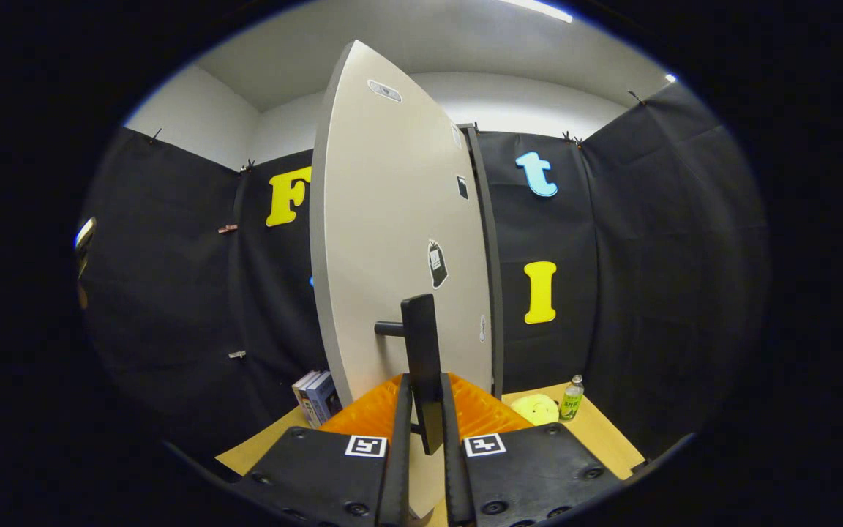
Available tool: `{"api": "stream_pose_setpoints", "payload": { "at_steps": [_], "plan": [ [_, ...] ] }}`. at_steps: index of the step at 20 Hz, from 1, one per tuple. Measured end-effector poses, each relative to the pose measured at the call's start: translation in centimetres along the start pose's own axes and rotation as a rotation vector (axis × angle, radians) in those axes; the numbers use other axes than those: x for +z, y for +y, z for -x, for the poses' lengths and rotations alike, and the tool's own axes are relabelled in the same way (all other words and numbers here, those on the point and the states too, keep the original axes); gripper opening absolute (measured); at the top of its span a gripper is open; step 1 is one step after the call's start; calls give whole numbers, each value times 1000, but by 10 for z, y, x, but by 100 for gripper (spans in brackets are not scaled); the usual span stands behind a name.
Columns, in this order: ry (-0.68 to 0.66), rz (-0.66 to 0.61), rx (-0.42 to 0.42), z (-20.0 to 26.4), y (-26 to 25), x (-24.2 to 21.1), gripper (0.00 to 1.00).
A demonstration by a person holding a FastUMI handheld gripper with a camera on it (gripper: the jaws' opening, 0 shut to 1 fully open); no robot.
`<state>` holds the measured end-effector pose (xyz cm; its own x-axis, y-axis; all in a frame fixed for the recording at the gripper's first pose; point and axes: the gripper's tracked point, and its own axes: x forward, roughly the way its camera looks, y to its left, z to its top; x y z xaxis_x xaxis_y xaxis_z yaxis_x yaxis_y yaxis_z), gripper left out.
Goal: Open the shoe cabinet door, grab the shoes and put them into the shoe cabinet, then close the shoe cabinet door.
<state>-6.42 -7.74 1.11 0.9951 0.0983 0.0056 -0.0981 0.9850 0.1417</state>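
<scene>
Gripper [425, 410]: fingers standing close together, clamping the black door handle [421, 359] between them. Cabinet door [392, 241]: pale grey, standing upright and swung open edge-on, directly ahead of the fingers. Books [317, 397]: leaning to the left of the door on the tan floor [604, 432]. Yellow soft toy [536, 408] and green-labelled bottle [571, 399]: sitting side by side to the right.

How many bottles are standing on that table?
1: a small clear plastic bottle with a green label stands upright on the wooden table, beside a yellow plush toy, beyond the tool gripping the cabinet door's black handle. The door could hide others.
</scene>
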Motion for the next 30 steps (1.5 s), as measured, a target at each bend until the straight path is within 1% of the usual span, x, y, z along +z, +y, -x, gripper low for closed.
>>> {"api": "stream_pose_setpoints", "payload": {
  "at_steps": [2, 8, 10, 15, 17, 18, 21, 23, 26, 28, 29, 30],
  "plan": [
    [3, 0, -12, 7, -16, 2, 24],
    [-8, 17, -88, 16, -56, 7, 23],
    [-15, 7, -122, 22, -73, 8, 20],
    [-12, -27, -232, 39, -115, 4, 19],
    [-3, -48, -220, 47, -111, 3, 19],
    [2, -59, -213, 44, -107, 3, 19],
    [-12, -28, -225, 50, -109, 6, 20],
    [-18, 6, -236, 65, -99, 11, 20],
    [34, 52, -185, 76, -72, 6, 19],
    [66, 33, -141, 81, -54, 0, 20],
    [91, 13, -91, 83, -35, -8, 21],
    [121, 7, -56, 84, -20, -21, 33]
  ]
}}
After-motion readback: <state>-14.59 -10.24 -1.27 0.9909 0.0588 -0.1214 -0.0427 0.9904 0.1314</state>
